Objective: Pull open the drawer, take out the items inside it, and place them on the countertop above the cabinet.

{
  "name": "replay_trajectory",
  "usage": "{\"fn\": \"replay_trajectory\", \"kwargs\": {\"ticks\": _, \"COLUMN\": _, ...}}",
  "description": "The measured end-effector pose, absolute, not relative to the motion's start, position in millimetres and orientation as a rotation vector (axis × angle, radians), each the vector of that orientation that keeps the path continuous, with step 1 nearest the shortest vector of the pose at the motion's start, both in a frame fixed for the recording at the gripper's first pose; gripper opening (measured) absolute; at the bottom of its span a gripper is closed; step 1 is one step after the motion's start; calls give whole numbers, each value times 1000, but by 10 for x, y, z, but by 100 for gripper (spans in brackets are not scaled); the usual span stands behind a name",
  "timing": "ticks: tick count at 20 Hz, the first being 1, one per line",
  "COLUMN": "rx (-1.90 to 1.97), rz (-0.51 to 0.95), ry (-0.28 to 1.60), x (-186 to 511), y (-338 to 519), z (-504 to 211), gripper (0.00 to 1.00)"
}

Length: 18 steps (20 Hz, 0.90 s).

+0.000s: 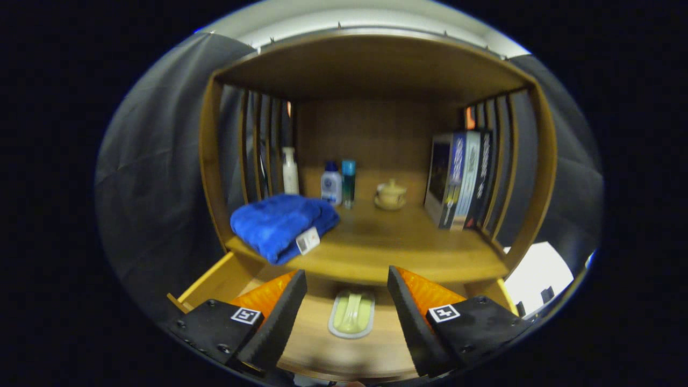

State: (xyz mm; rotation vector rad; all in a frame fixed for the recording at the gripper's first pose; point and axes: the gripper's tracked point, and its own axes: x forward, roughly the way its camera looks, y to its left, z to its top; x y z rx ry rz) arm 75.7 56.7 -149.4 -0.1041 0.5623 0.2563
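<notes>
Wooden cabinet (pixel 215 161), slatted side walls, smooth countertop (pixel 376 242).
Drawer (pixel 215 279), pulled open, plain wood floor.
Books (pixel 459 180), upright row, 2 o'clock of fingers.
Blue towel (pixel 282 223), folded, plush, overhanging countertop edge, 11 o'clock.
Bottles (pixel 331 184), small lidded cup (pixel 391 194) at rear, 12 o'clock.
Pale green oblong dish (pixel 352 314), glossy, in drawer, between fingers.
Gripper (pixel 346 293): fingers spread, grasping nothing.

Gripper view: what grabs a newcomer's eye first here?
The folded blue towel, lying at the countertop's front corner and overhanging its edge, stands out most. Below, the drawer is pulled open with a pale green dish lying inside, right between the gripper's open jaws. Further back on the countertop stand bottles, a small lidded cup and a row of books.
</notes>
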Motion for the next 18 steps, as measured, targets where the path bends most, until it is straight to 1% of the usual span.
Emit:
{"fn": "replay_trajectory", "kwargs": {"ticks": 2, "rx": -86, "rz": 261, "ry": 665, "x": 777, "y": 592, "z": -1761, "gripper": 98}}
{"fn": "replay_trajectory", "kwargs": {"ticks": 8, "rx": -48, "rz": 221, "ry": 860, "x": 849, "y": 641, "z": -2273, "gripper": 96}}
{"fn": "replay_trajectory", "kwargs": {"ticks": 10, "rx": -43, "rz": 205, "ry": 915, "x": 910, "y": 658, "z": -2449, "gripper": 94}}
{"fn": "replay_trajectory", "kwargs": {"ticks": 13, "rx": -41, "rz": 168, "ry": 1016, "x": 917, "y": 611, "z": -2681, "gripper": 93}}
{"fn": "replay_trajectory", "kwargs": {"ticks": 18, "rx": -30, "rz": 155, "ry": 1125, "x": 859, "y": 605, "z": -2919, "gripper": 75}}
